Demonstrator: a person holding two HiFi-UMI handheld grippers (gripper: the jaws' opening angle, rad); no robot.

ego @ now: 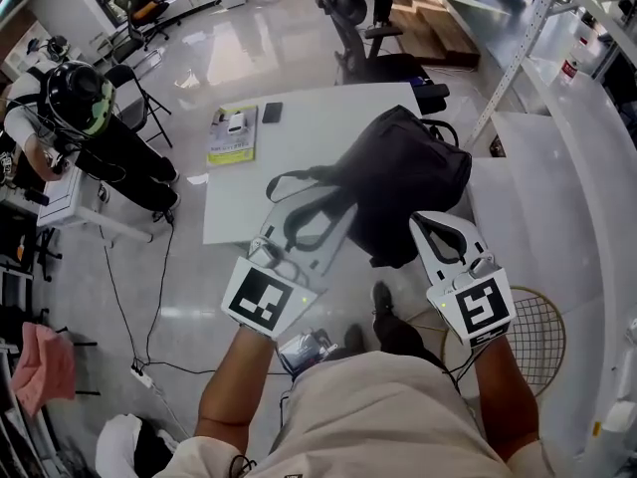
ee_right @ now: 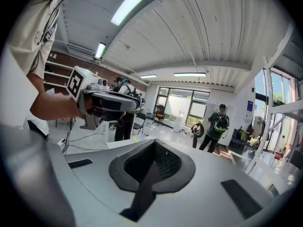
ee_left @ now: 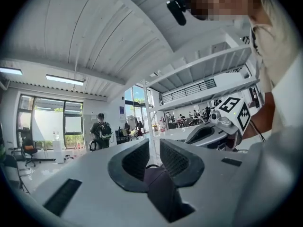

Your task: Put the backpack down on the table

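Note:
A black backpack (ego: 408, 182) hangs in the air over the near right corner of the white table (ego: 318, 118). My left gripper (ego: 317, 215) is shut on a dark shoulder strap (ego: 299, 229) that loops out from the bag's left side. In the left gripper view that strap (ee_left: 161, 188) lies pinched between the two dark pads (ee_left: 135, 162). My right gripper (ego: 438, 223) sits at the bag's near right side, shut on another dark strap (ee_right: 142, 193). Its jaws (ee_right: 154, 162) meet around the webbing.
A yellow-green box (ego: 234, 132) and a black phone (ego: 272, 113) lie on the table's far left part. A black office chair (ego: 378, 63) stands behind the table. White shelving (ego: 557, 118) runs along the right. A person (ego: 75, 103) sits far left. A racket (ego: 532, 332) lies on the floor.

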